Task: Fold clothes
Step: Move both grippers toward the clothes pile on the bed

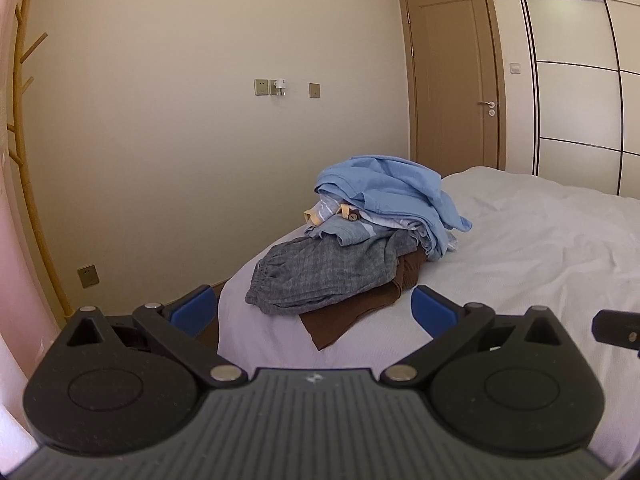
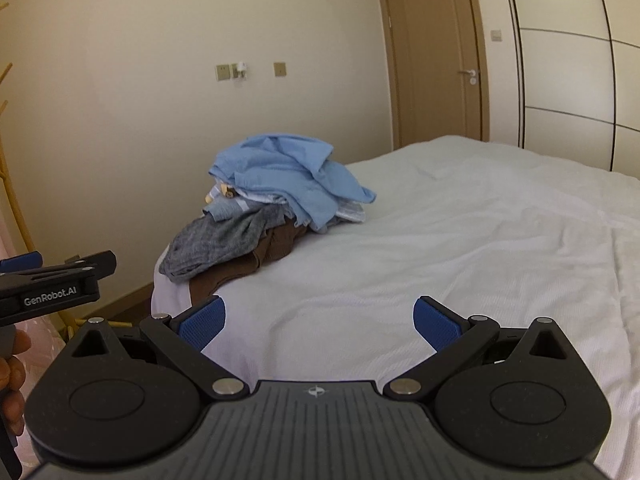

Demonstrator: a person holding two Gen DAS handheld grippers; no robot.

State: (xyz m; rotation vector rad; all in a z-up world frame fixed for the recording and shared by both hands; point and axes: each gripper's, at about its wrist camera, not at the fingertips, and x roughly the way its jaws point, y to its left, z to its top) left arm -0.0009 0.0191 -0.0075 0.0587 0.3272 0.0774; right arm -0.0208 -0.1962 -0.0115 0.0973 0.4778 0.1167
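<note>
Looking along the left gripper [image 1: 314,312] from its own wrist camera, its blue-padded jaws stand wide apart and hold nothing, while the pile of clothes [image 1: 356,248] lies ahead on the near corner of the white bed [image 1: 540,248], a light blue shirt [image 1: 388,192] on top, a grey garment [image 1: 320,276] and a brown garment [image 1: 340,320] beneath. From the right wrist camera, the right gripper [image 2: 320,322] hovers above the bed [image 2: 460,248] with jaws likewise spread and empty, the pile of clothes [image 2: 272,208] well ahead to the left near the wall, and the left gripper [image 2: 52,280] shows at the left edge.
</note>
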